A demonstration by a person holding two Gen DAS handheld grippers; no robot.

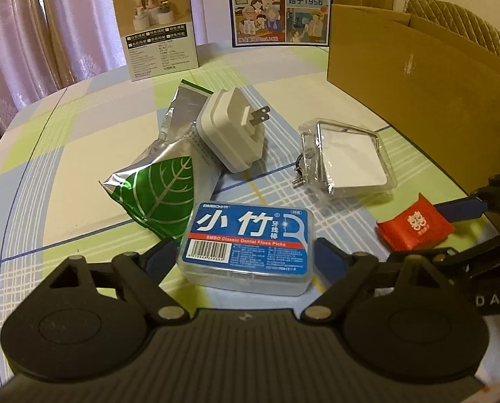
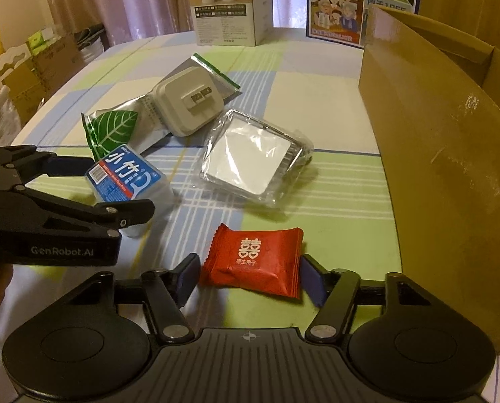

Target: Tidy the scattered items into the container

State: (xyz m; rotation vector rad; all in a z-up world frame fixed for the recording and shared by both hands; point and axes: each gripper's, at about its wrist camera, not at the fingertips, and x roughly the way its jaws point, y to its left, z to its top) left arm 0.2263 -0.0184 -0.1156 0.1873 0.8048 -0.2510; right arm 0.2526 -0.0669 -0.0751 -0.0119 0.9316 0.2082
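Left hand-held gripper [image 1: 246, 255] spread around floss box [image 1: 248, 247]; right hand-held gripper [image 2: 250, 277] flanks red packet [image 2: 255, 258], perhaps touching.

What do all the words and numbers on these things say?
"小竹" and "BMBD Classic Dental Floss Picks": blue-labelled clear plastic floss box.
"囍": red foil sweet packet; smaller characters below unclear.
"始于1956": blue illustrated poster carton.
"GenRobot.AI": left claw, on its black body.
Brown-and-white product box: print too small.

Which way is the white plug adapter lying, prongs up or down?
Prongs up. The white plug adapter rests on its wide face atop the foil pouch, both metal prongs pointing up and clear of the table.
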